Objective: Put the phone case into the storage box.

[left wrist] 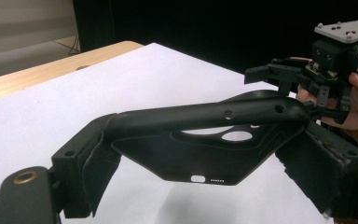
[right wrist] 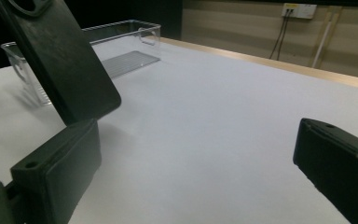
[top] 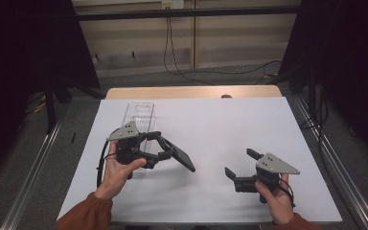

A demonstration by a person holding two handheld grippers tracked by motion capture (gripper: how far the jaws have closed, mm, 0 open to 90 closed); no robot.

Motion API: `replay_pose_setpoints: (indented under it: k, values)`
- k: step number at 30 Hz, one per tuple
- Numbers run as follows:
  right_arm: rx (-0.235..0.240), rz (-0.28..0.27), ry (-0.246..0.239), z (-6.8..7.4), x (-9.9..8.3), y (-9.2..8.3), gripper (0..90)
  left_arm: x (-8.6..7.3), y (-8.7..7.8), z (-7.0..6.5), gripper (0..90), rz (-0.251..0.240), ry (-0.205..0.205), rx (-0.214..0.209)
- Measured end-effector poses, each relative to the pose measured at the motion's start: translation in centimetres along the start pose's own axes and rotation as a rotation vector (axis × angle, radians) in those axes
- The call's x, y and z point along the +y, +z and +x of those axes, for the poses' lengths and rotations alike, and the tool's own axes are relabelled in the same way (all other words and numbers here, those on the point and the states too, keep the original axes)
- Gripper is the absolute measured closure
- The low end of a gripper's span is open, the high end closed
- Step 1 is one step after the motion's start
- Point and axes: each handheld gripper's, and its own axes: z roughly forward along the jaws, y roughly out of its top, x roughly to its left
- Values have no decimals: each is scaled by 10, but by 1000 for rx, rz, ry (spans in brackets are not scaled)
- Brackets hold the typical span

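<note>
Left gripper (top: 159, 145) clamps black phone case (top: 182, 158) over open white table (top: 230, 129)

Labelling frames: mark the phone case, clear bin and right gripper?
phone case (left wrist: 200, 163), left gripper view, on its flat inner back.
clear bin (right wrist: 135, 35), right gripper view, on its far wall.
right gripper (top: 240, 164), high view, midway between its open fingertips.
</note>
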Motion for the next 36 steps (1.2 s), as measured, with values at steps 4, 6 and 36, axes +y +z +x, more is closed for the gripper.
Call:
replay_pose_setpoints:
  k: [4,6,36]
  values:
    - [-38,-8,3,-3,-3,-8,2,0,-3,2,147,2,-4,13]
    - [-63,-9,-1,-5,-4,-12,3,1,-5,3,148,-1,-7,23]
    - [-168,-47,51,-26,-23,-51,0,20,-30,15,147,-21,-45,144]
